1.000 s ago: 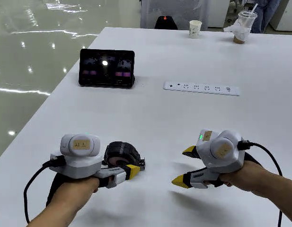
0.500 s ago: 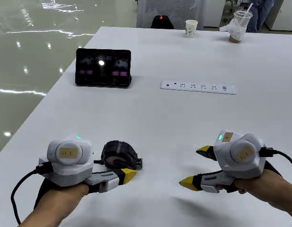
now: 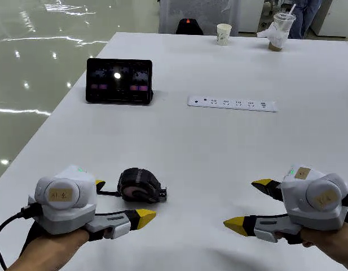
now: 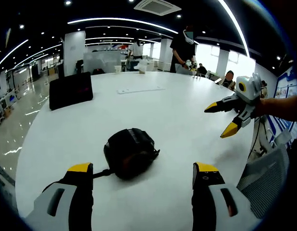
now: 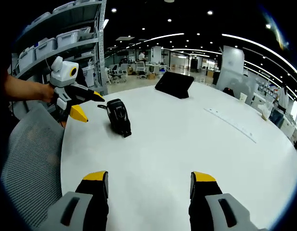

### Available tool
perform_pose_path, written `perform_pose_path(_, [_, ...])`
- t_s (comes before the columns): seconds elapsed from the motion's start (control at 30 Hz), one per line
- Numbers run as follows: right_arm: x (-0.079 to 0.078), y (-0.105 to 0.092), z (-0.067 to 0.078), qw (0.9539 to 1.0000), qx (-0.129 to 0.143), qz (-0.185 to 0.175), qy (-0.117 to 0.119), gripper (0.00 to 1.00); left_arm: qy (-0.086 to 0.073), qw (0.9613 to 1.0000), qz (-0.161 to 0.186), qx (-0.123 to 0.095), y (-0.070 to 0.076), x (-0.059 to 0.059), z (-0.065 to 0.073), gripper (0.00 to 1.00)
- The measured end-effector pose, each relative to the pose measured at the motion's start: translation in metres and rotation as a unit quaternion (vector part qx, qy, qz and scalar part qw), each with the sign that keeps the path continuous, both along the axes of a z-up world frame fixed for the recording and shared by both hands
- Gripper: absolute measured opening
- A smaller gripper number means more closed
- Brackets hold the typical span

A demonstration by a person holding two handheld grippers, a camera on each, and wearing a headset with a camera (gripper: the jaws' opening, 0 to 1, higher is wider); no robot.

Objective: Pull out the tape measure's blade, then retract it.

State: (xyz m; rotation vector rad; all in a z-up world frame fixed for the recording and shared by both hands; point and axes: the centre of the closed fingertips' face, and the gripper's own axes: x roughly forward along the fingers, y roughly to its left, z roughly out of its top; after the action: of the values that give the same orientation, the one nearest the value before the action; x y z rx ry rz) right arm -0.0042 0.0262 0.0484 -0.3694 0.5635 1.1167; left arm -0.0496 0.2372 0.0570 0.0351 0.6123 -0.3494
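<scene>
The black tape measure (image 3: 141, 185) lies on the white table (image 3: 219, 147) at the lower left of the head view. It sits just ahead of the left claw (image 3: 122, 199), whose jaws stand apart and hold nothing. The right claw (image 3: 247, 203), at the lower right, is likewise spread and empty. Higher in the frame are a dark tablet (image 3: 119, 81), a power strip (image 3: 231, 104) and a paper cup (image 3: 223, 34). Glossy floor (image 3: 32, 68) fills the upper left.
</scene>
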Motion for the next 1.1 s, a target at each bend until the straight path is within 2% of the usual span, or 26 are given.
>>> perform_pose_path(0.13, [-0.003, -0.003, 0.006, 0.9997, 0.02, -0.01, -0.006, 0.7, -0.001, 0.9999, -0.015, 0.004, -0.003, -0.004, 0.0, 0.83])
perform_pose_path(0.23, [-0.005, -0.006, 0.008, 0.9995, 0.025, -0.015, -0.009, 0.73, -0.008, 0.9998, -0.019, -0.003, -0.004, -0.006, 0.002, 0.84])
perform_pose_path(0.63, [-0.021, -0.017, 0.007, 0.999, 0.032, -0.026, -0.018, 0.81, -0.024, 0.9988, -0.043, -0.008, -0.005, -0.017, 0.008, 0.91])
perform_pose_path(0.93, [-0.027, -0.026, 0.008, 0.9984, 0.038, -0.035, -0.025, 0.88, -0.03, 0.9983, -0.048, -0.012, -0.008, -0.026, 0.009, 0.95])
perform_pose_path(1.1, [-0.034, -0.028, 0.008, 0.9982, 0.041, -0.04, -0.021, 0.91, -0.045, 0.9976, -0.051, -0.009, -0.008, -0.025, 0.013, 0.99])
